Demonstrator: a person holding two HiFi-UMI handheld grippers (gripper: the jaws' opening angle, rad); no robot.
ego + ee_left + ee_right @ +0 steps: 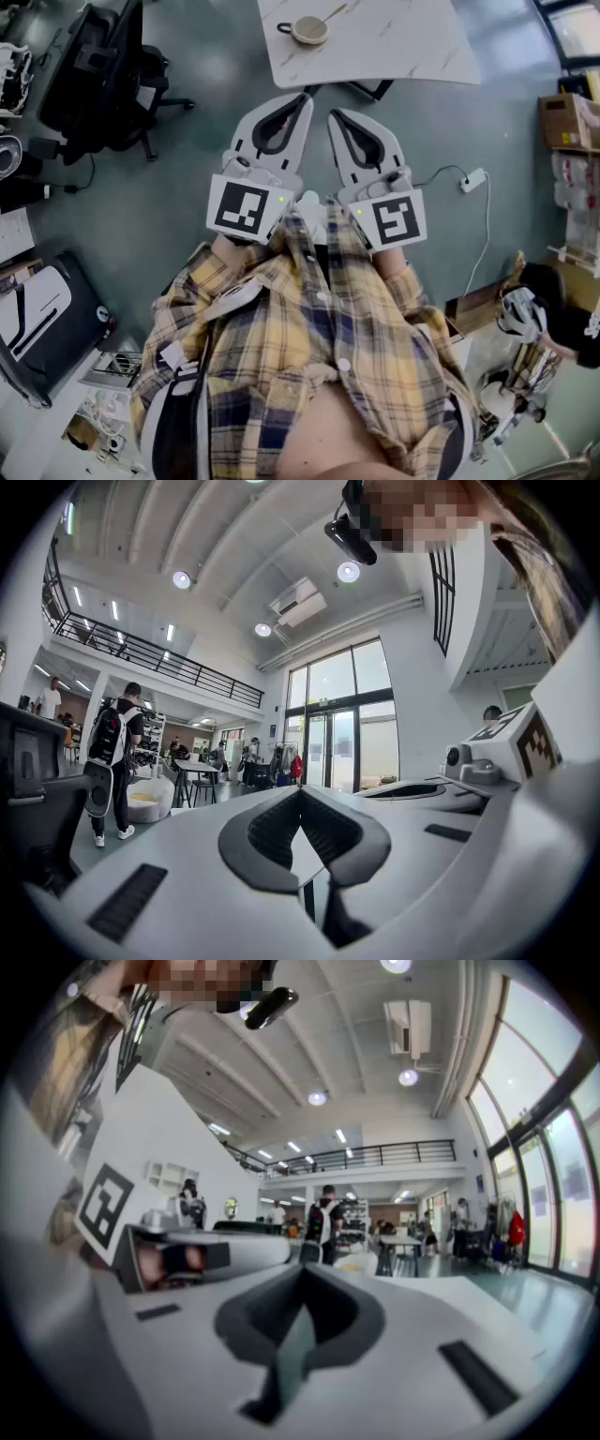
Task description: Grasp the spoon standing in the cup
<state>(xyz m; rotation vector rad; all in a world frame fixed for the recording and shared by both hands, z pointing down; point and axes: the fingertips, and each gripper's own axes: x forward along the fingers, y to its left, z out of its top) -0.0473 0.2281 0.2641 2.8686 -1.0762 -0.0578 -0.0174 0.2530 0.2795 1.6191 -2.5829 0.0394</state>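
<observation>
Spoon (333, 12) leans in the cup (308, 31) on the white table (403, 42), well ahead of both claws. Left gripper (298, 101) and right gripper (337, 117) sit side by side, level, over the floor. Both sets of jaws are pressed together, gripping nothing, touching nothing.

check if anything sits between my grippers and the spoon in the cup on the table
Nothing visible does. Only grey floor lies between the left gripper, the right gripper and the white marble table where the round beige cup holds the pale spoon.
</observation>
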